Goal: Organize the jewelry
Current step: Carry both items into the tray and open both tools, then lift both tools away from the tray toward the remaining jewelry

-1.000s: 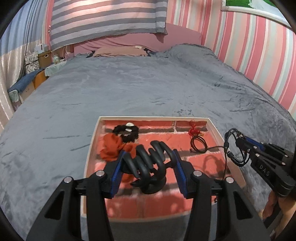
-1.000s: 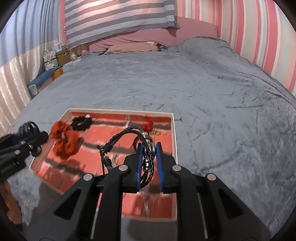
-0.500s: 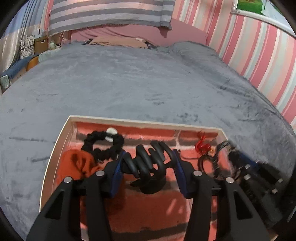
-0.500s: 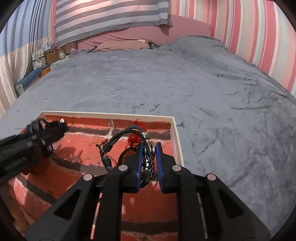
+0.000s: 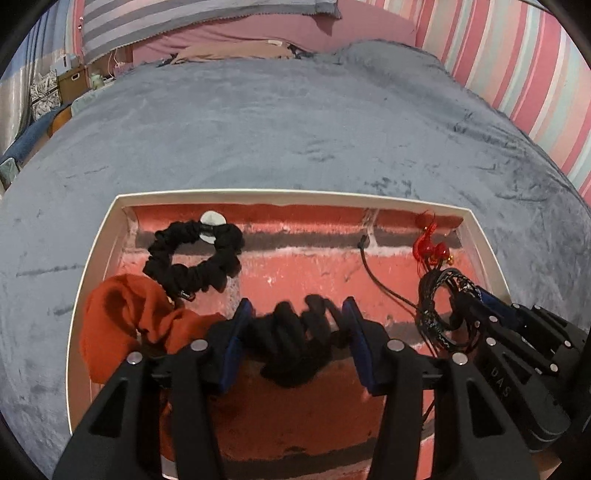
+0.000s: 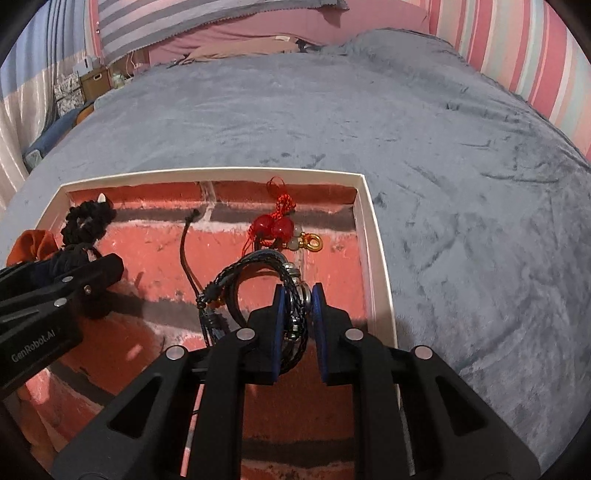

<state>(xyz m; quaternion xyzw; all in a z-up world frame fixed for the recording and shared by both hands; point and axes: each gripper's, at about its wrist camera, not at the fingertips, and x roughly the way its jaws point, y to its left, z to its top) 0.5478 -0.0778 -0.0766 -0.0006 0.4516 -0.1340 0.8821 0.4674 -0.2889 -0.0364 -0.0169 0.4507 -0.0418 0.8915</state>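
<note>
A white-rimmed tray [image 5: 96, 258] with a red brick-print floor lies on the grey bed. My left gripper [image 5: 297, 332] is shut on a black claw hair clip [image 5: 295, 343], low over the tray's middle. My right gripper [image 6: 295, 314] is shut on a black braided bracelet [image 6: 255, 280] with metal beads, low over the tray's right part; it also shows in the left wrist view [image 5: 439, 314]. In the tray lie a black scrunchie [image 5: 195, 258], an orange scrunchie [image 5: 125, 325] and a red bead charm [image 6: 273, 227] with a gold ring.
The tray's rim [image 6: 376, 258] stands just right of my right gripper. A grey blanket [image 6: 406, 129] covers the bed all around. A striped pillow [image 5: 184, 18] and pink wall lie beyond. A bracelet cord [image 6: 186, 254] trails across the tray floor.
Both grippers have moved forward and down over the tray, still holding their items. The bracelet now hangs just above the tray floor by the red charm.
</note>
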